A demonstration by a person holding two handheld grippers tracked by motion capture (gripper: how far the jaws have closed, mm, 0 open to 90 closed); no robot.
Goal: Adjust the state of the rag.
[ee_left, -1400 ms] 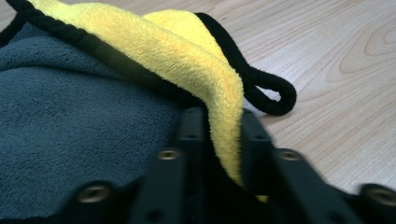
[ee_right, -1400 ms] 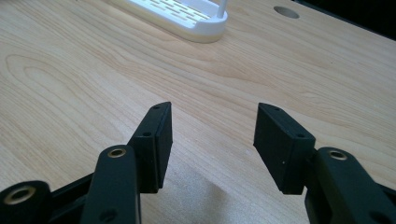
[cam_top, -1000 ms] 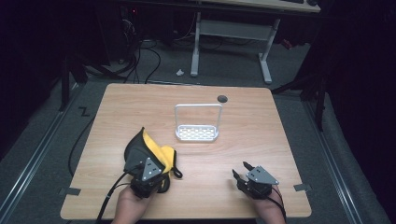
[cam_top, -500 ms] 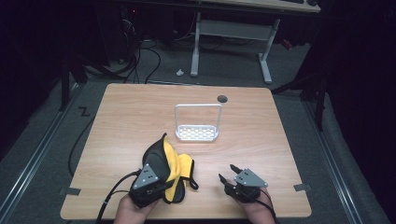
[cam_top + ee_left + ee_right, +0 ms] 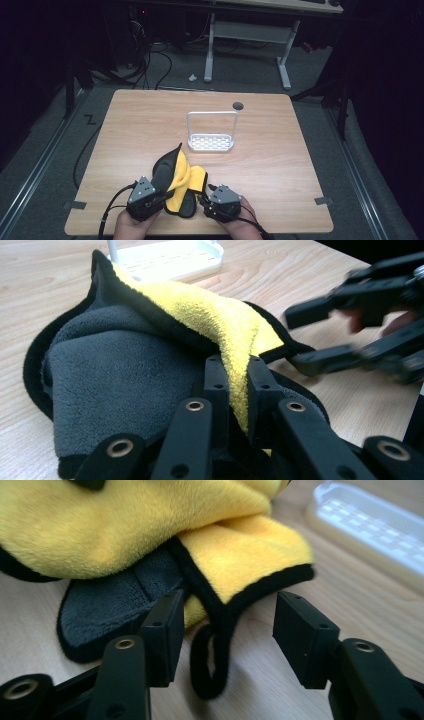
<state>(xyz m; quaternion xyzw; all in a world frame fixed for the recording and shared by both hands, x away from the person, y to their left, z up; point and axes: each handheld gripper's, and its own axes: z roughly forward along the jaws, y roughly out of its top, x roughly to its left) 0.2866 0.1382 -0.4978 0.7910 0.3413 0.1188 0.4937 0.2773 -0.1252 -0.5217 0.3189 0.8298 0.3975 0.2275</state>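
Note:
A cloth (image 5: 177, 180), yellow on one face and grey on the other with black edging, lies bunched near the table's front edge. My left gripper (image 5: 162, 200) is shut on a yellow fold of the cloth (image 5: 125, 370); its jaws (image 5: 239, 372) have just tightened on that fold. My right gripper (image 5: 205, 195) stands open at the cloth's right side. Its jaws (image 5: 231, 625) have just closed a little, and the cloth's yellow corner (image 5: 240, 550) with a black hanging loop (image 5: 207, 655) lies between them, untouched. The left gripper view also shows the right gripper (image 5: 297, 340), blurred.
A small white rack (image 5: 211, 142) with a tall wire handle stands mid-table beyond the cloth, also seen as the rack (image 5: 370, 530). A dark round hole (image 5: 238, 106) sits near the wooden table's (image 5: 300, 150) far edge. Desk legs and cables are on the floor behind.
My right gripper has slid left across the table, up to the cloth's right corner. The left gripper has shifted slightly right with the cloth, which now lies more bunched and folded over.

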